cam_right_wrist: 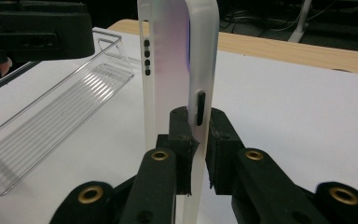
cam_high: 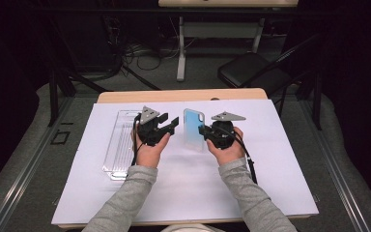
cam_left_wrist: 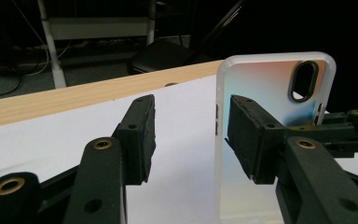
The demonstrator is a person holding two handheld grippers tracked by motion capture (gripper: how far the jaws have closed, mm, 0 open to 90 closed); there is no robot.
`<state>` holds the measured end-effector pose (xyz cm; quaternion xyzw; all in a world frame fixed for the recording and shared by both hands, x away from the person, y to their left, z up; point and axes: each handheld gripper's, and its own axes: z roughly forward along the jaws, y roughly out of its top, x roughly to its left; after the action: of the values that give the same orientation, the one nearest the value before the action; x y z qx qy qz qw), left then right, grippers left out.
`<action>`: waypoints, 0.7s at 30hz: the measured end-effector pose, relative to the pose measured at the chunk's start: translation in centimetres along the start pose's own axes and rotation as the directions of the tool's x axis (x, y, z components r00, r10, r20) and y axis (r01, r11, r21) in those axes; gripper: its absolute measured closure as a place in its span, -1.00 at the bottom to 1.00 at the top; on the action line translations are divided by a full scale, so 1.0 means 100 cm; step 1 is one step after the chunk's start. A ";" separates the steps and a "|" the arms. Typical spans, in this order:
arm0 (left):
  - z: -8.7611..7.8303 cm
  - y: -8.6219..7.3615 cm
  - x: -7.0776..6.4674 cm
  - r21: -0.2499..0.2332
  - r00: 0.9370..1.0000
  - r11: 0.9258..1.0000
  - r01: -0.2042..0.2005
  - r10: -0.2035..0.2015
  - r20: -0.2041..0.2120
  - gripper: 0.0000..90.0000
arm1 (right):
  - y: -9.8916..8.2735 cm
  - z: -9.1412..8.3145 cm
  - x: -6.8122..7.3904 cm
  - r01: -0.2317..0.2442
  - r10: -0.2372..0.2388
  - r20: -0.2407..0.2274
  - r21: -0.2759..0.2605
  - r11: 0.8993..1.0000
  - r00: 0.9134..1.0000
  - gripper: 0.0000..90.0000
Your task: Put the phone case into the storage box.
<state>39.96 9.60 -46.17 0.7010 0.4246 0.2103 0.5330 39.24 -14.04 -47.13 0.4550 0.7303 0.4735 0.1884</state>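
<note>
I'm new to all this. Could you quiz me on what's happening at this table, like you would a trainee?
1. Which gripper holds the phone case?
2. True or false: the left gripper also clamps the case.
3. What lies on the white sheet to the left of the left gripper?

Key:
1. The right gripper, its fingers shut on the case's edge.
2. False: its fingers stand open, apart from the case.
3. A clear plastic tray.

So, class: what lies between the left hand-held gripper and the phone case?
Nothing: in the high view only bare white sheet separates the left hand-held gripper from the phone case.
</note>
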 end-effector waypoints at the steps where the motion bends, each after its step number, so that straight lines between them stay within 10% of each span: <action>1: 0.001 0.000 -0.001 -0.004 1.000 1.000 0.001 -0.001 -0.004 0.15 | -0.001 0.001 -0.001 0.002 -0.002 0.001 0.003 1.000 1.000 0.82; 21: 0.022 -0.001 -0.012 0.004 1.000 1.000 0.003 -0.003 0.004 0.26 | -0.005 0.004 -0.003 -0.006 0.006 0.016 0.005 1.000 1.000 0.82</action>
<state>40.91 7.39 -46.83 0.7018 0.4253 0.2073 0.5326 39.45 -14.16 -47.86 0.4614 0.7287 0.4685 0.1914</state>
